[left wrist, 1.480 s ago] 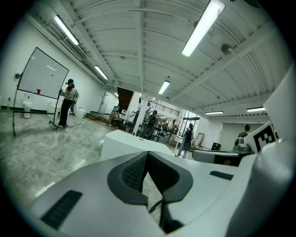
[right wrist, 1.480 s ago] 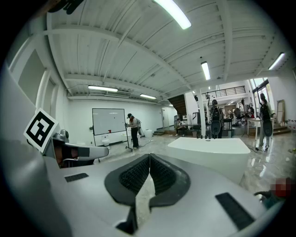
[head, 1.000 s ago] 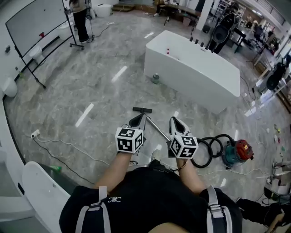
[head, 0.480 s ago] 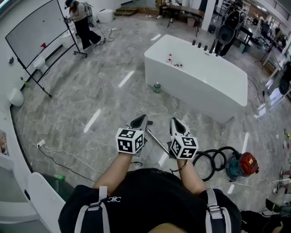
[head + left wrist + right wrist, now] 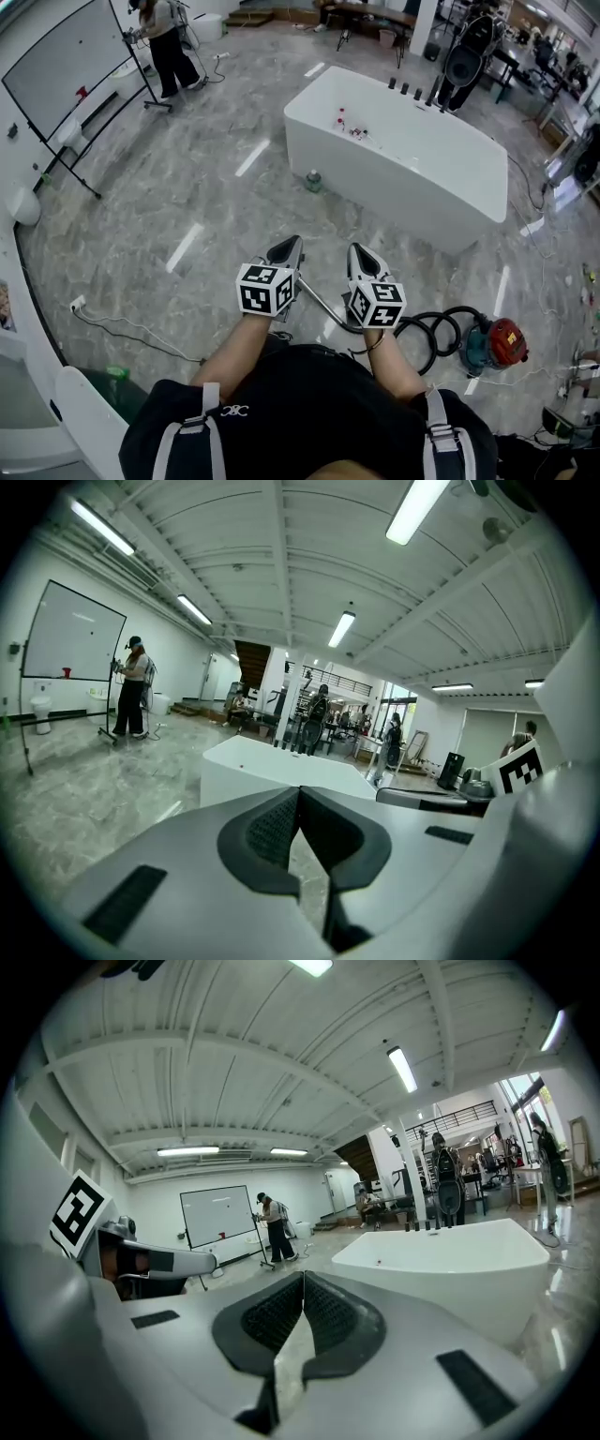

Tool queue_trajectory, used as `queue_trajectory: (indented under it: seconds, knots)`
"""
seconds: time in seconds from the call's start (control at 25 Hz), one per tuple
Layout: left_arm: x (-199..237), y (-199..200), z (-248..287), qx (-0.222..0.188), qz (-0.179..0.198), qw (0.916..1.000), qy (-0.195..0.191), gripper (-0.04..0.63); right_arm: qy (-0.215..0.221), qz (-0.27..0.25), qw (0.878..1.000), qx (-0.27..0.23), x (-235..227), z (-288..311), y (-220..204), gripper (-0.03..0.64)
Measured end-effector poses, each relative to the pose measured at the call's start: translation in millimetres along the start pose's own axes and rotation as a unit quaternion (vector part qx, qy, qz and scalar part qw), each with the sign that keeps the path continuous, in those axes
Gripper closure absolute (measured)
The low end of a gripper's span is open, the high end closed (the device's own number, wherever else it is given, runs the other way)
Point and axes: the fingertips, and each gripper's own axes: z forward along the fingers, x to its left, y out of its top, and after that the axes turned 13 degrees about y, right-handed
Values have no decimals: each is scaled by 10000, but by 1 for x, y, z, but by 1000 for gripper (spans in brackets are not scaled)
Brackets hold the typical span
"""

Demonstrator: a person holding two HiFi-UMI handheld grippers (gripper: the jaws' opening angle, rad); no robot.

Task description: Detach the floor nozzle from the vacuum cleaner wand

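The nearest thing in the head view is the person's black top [image 5: 309, 412]. It carries one small white emblem of two interlocked curves [image 5: 234, 410], and I can read no word on it.

Just ahead I hold two grey-and-white handheld grippers. Each bears one cube of black-and-white square markers [image 5: 267, 288], so there are two cubes, and their patterns are codes, not letters. The left gripper [image 5: 289, 246] has its jaws pressed fully together with nothing between them, which its own view shows clearly. The right gripper [image 5: 359, 251] is the same: the ribbed black pads [image 5: 277, 1316] meet and nothing is gripped.

The thin silver vacuum cleaner wand [image 5: 323, 305] lies on the grey marble floor [image 5: 187, 187] between the two grippers. Its far end goes under the left gripper, so the black floor nozzle is hidden from me. Its near end meets one coiled black hose [image 5: 427, 328], which leads to one teal vacuum body with a red top [image 5: 492, 344]. Only the head view shows these three.

Farther away, one small green can [image 5: 313, 180] stands on the floor beside one long white bathtub [image 5: 394, 187]. Farthest away is one whiteboard on a black stand [image 5: 56, 56], with one person in dark trousers [image 5: 167, 47] at it. Both gripper views show the long ceiling lamps [image 5: 417, 508], which the head view does not. Each gripper view also catches the other gripper's cube at its edge.
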Motion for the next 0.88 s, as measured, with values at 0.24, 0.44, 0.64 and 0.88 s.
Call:
queue_trajectory:
  seconds: [0.24, 0.44, 0.64, 0.88]
  knots:
    - [14, 13, 49, 106, -174, 9992, -340, 586, -152, -48, 9999, 10, -20, 42, 11, 600]
    - [68, 38, 97, 91, -133, 9981, -600, 586, -417, -10, 9991, 37, -27, 115, 15, 600]
    - [136, 68, 133, 65, -460, 9944, -948, 586, -278, -160, 9994, 85, -12, 198, 25, 600]
    - [197, 64, 169, 427, -420, 9938, -938, 586, -557, -68, 9977, 381, -9, 250, 16, 600]
